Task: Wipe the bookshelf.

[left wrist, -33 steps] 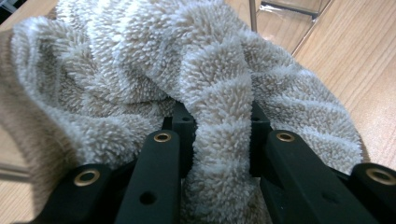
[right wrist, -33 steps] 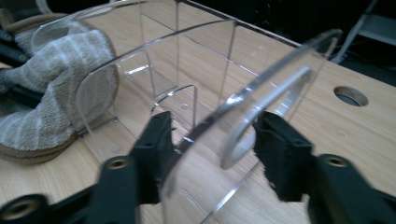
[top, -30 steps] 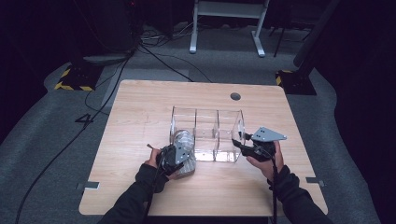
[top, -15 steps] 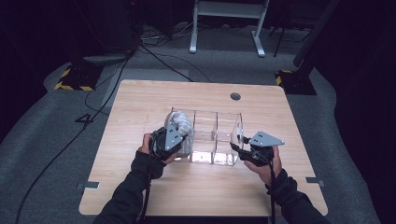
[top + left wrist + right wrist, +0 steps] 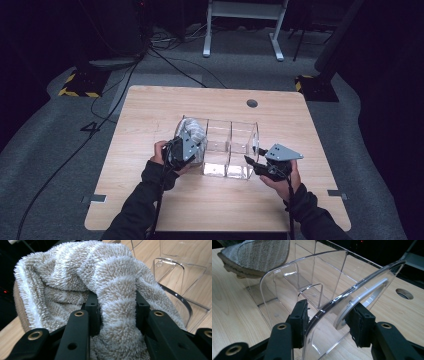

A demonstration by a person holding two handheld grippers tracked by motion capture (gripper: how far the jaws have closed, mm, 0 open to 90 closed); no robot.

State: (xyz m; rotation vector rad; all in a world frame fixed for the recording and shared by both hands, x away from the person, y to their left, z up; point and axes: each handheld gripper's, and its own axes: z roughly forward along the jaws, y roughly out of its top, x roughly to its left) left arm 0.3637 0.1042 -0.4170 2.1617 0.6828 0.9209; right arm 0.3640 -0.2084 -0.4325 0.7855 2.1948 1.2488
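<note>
We find the left gripper point(image 5: 186, 146) clamped on a fluffy striped towel point(image 5: 100, 282); in the left gripper view both jaws press into a thick fold of the pile. In the high view the towel point(image 5: 194, 134) sits at the left end of a clear three-compartment organizer point(image 5: 225, 150), over or partly inside the leftmost compartment; we cannot tell whether any of it touches the compartment floor.

The right gripper point(image 5: 262, 162) is at the organizer's right end. In the right gripper view its jaws stand either side of the curved clear end wall point(image 5: 352, 292). One jaw appears near or against the plastic, but a gap shows at the other, so we cannot tell whether the wall is actually clamped.

We judge the work to be stowing the towel in the leftmost compartment while the organizer is steadied.

Risks noted:
- The towel is bulky against the compartment mouth. A downward push could snag it on the thin wall and leave it draped over the rim.
- The organizer looks light on the smooth wooden table point(image 5: 150, 110). If the right-hand hold is loose, the push could slide or tip it.
- The grip holds one fold only; loose cloth could spill outside on release.
- Hard jaw pressure could flex or mark the clear wall.
</note>
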